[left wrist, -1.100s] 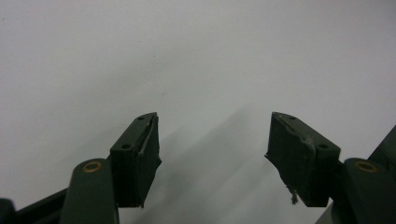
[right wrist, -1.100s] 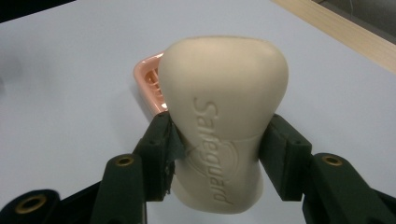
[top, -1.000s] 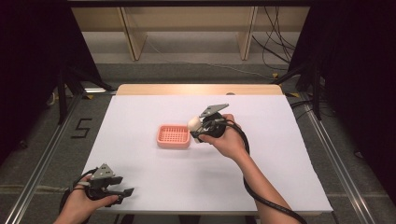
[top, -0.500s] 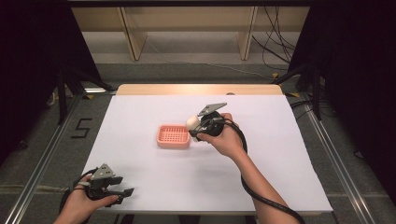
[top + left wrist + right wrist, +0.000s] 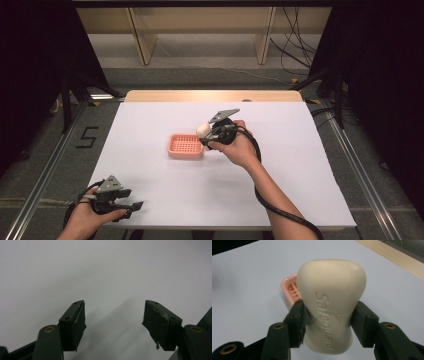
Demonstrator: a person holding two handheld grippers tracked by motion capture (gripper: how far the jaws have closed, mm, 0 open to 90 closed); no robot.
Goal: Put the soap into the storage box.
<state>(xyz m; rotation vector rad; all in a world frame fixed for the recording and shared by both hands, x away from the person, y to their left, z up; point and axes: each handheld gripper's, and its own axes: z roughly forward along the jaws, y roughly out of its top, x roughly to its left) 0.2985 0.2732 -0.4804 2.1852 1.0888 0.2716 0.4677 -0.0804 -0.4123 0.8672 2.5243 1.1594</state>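
The right tool [image 5: 328, 322] is pinching a bar of soap [image 5: 331, 302] across its narrow waist, where the two black jaws are finding a natural seat between the wider ends; this is judged to be limiting slip along the bar's length. In the high view the right tool [image 5: 206, 134] is carrying the soap [image 5: 202, 129] just above the right edge of the soap dish [image 5: 185, 146], which suggests a placement into the dish is being prepared.

The soap is cream-coloured, smooth and matte, with rounded edges and an embossed brand name running along its face. It is probably slick, hence the pinch at the waist. The dish is coral-pink plastic, rectangular with rounded corners, and its floor is a slotted grid, presumably for drainage.

The left tool [image 5: 113, 325] is resting idle at the near left corner of the desk [image 5: 280, 165], its jaws spread with nothing between them. The desk surface is plain, white and flat.
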